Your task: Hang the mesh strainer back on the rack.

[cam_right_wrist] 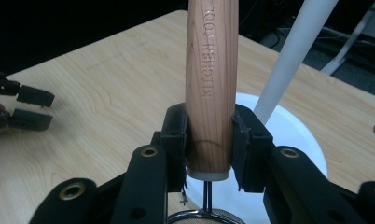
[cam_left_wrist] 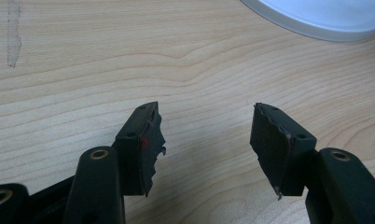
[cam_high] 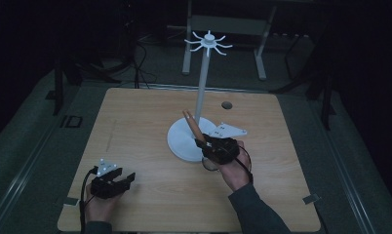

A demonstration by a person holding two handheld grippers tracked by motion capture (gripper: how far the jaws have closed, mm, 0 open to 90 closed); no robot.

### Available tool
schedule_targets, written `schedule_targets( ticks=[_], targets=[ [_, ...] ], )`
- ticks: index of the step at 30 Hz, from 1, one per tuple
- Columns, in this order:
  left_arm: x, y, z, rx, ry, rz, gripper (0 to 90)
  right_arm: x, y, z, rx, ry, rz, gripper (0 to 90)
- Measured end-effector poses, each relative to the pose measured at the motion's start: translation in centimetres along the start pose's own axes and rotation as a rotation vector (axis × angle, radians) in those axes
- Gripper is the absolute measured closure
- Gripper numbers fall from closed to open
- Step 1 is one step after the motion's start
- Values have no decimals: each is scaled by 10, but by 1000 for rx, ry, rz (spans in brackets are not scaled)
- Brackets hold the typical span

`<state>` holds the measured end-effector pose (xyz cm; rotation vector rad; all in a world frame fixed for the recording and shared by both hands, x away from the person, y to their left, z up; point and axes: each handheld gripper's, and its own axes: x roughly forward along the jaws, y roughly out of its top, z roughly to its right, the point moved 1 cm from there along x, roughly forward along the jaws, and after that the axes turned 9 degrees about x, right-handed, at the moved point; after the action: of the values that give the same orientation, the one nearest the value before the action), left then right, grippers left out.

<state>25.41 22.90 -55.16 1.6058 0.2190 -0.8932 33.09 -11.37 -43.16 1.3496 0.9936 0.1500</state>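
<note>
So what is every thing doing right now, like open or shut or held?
Left gripper: fingers open, nothing between them, low over the table.
Right gripper: fingers shut on the wooden handle.
Wooden-handled kitchen strainer: held by its handle, mesh end at the bottom.
White hook stand with round base: upright, hooks bare.
Light wooden table: flat, bearing the stand.

Wooden-handled strainer [cam_right_wrist: 209, 84], stamped "KITCHEN TOOL", handle tilted upward, mesh ring low, over the white stand base [cam_high: 182, 141] near the table's middle.
</note>
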Motion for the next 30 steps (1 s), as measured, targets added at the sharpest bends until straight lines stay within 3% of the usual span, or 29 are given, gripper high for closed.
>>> schedule_targets(
  ticks=[30],
  targets=[
    [0,0,0,1,-1,-1,429,-18,28,7,29,-16,128,689]
  ],
)
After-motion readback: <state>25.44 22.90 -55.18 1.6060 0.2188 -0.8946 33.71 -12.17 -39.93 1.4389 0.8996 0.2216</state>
